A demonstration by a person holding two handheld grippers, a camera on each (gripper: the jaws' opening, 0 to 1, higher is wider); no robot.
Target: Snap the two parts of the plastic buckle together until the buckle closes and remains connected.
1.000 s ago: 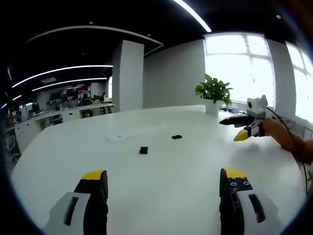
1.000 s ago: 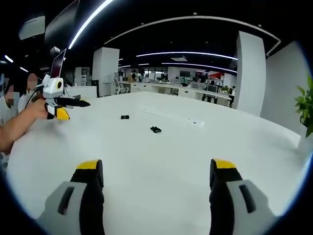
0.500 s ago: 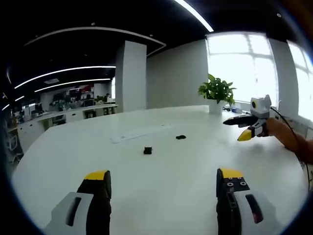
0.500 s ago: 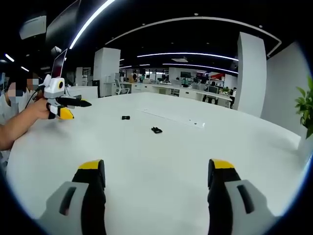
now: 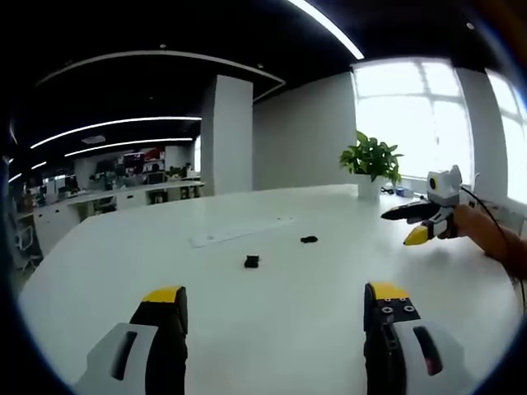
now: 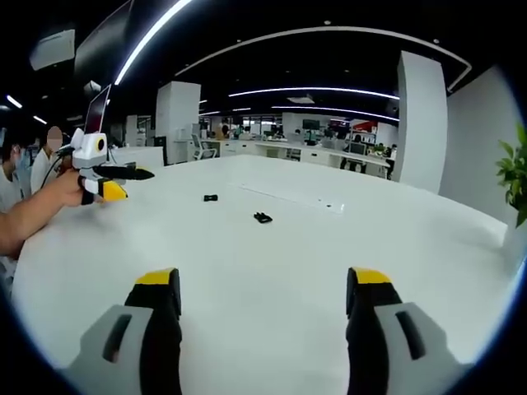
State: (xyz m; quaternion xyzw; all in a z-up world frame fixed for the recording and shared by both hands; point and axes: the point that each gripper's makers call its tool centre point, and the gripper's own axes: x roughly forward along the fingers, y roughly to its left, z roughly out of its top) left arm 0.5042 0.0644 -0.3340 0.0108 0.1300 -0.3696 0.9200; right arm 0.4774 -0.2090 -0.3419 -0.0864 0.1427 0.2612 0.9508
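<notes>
While two buckle parts [image 5: 252, 262] [image 5: 309, 239] lie apart, both tools [image 5: 276, 298] [image 6: 262, 284] gape wide, empty.

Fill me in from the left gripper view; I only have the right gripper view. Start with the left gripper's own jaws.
Observer: The left gripper is open, with nothing between its jaws.
Operator: Report my right gripper from outside.
Observer: The right gripper hangs above the white table, held by a hand, open and holding nothing.
Operator: Give what lies ahead of the left jaws.
Observer: The nearer buckle part lies almost straight ahead on the table; the other buckle part lies beyond it, apart from it.
</notes>
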